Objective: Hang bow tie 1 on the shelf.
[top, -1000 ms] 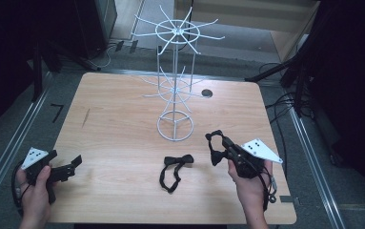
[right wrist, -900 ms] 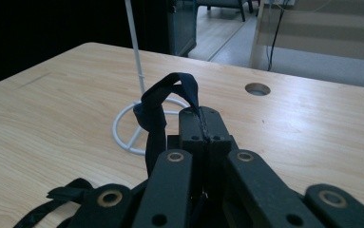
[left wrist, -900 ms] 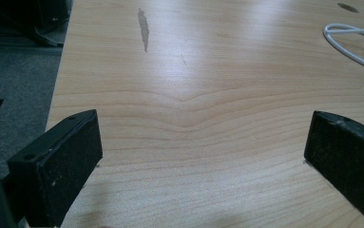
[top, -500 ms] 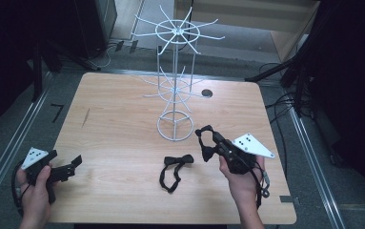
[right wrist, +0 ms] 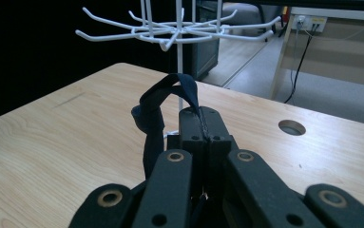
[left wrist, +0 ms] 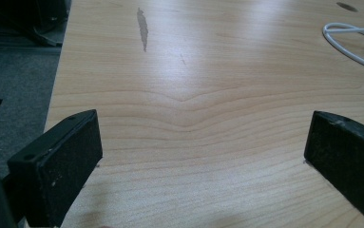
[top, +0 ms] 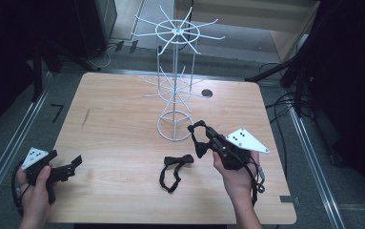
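Observation:
My right gripper point(top: 203, 137) hovers just right of the base of a white wire hook stand point(top: 176, 83), a little above the table. Its jaws are shut on a dark strap loop point(top: 197, 136) that arches up and hangs to the left of the jaw tips point(right wrist: 157, 105). In the right gripper view the stand's hooks point(right wrist: 170, 31) spread out above and beyond the loop. A second black strap with a bow point(top: 174, 169) lies flat on the table in front of the stand. My left gripper point(top: 73, 164) rests open at the table's near left corner, nothing between its pads point(left wrist: 61, 161).
The wooden table point(top: 118, 109) has a round cable hole point(top: 207, 93) behind the stand, also in the right gripper view point(right wrist: 292, 127). The stand's white base ring point(left wrist: 355, 40) shows far right in the left gripper view. Dark floor and cables surround the table.
My right gripper has moved left and up toward the stand's base, carrying the strap loop. The left gripper and the strap on the table have stayed put.

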